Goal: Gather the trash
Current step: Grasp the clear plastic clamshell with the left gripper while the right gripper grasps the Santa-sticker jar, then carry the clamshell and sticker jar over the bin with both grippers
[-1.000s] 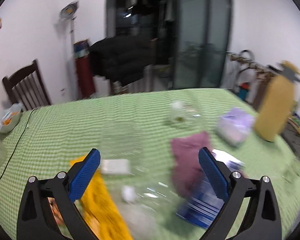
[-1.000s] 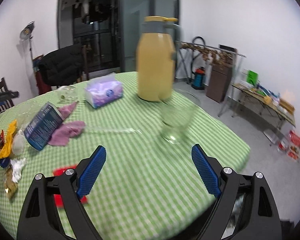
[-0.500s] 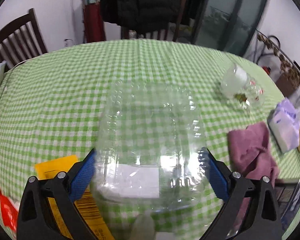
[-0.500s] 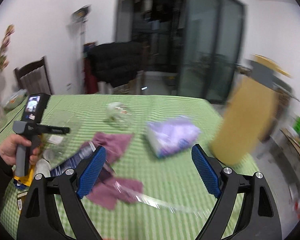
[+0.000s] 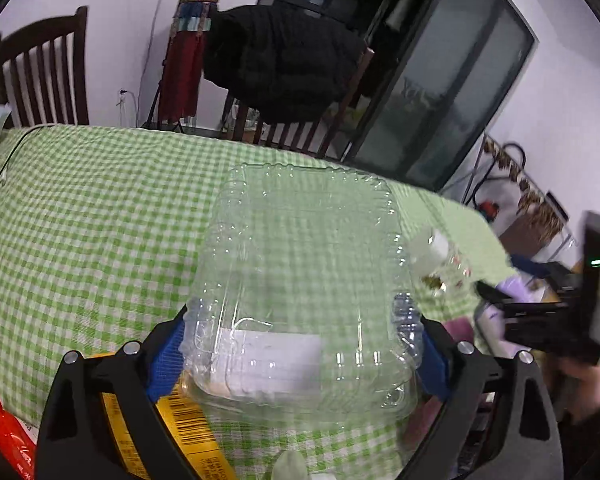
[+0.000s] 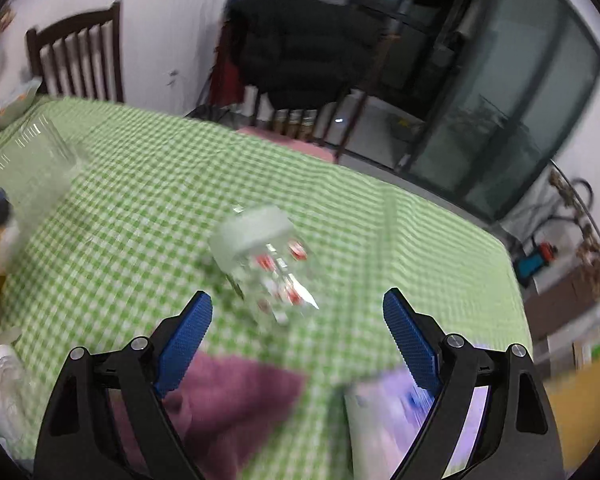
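Note:
A clear plastic clamshell box [image 5: 300,280] with a white label sits between the blue pads of my left gripper [image 5: 300,344]. The pads press on its two sides and it looks lifted off the green checked tablecloth [image 5: 100,220]. My right gripper [image 6: 296,328] is open and empty, just short of a clear plastic jar with a white lid [image 6: 260,260] that lies on its side. That jar [image 5: 440,260] also shows right of the box in the left wrist view. The right gripper's body [image 5: 560,312] shows at the right edge there.
A yellow packet [image 5: 180,428] and a red wrapper [image 5: 12,440] lie under my left gripper. A purple cloth [image 6: 228,396] and a lilac tissue pack [image 6: 400,412] lie under my right gripper. A crumpled bottle [image 6: 0,380] lies at left. Wooden chairs [image 5: 40,76] stand behind the table.
My left gripper has moved forward over the clamshell box, closed on its sides and raised it. My right gripper has swung left from the yellow jug towards the lying jar.

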Demonstrator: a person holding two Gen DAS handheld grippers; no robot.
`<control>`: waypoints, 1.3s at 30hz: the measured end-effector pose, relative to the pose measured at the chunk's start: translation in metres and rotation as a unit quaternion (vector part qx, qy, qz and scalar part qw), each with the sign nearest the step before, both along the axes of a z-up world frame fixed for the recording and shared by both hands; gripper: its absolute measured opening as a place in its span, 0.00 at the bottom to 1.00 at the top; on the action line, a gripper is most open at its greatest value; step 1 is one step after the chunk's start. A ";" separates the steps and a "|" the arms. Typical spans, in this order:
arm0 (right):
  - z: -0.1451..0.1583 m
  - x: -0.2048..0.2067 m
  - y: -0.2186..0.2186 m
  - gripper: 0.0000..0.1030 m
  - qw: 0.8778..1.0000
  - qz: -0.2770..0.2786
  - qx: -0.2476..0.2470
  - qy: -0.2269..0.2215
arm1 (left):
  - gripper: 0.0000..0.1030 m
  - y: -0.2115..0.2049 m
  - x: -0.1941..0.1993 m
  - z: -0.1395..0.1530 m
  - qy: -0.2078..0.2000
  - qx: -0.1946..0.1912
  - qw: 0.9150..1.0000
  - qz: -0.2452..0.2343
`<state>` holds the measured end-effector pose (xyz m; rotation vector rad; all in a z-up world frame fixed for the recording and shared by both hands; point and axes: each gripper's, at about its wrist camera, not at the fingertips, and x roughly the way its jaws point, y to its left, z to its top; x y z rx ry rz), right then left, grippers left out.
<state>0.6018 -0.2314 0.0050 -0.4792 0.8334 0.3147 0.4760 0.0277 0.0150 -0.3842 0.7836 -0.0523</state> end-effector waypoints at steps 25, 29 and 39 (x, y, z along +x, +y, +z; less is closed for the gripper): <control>0.005 -0.014 0.004 0.65 0.998 -0.058 -0.027 0.028 | 0.88 0.003 -0.004 0.021 -0.020 0.013 0.999 0.029; 0.019 -0.024 -0.005 0.65 0.998 -0.066 -0.019 0.017 | 0.88 -0.003 -0.009 0.028 -0.028 0.007 0.999 0.018; 0.089 -0.125 -0.043 0.65 0.996 -0.065 0.018 -0.062 | 0.88 -0.026 -0.045 0.067 -0.071 0.000 0.997 -0.020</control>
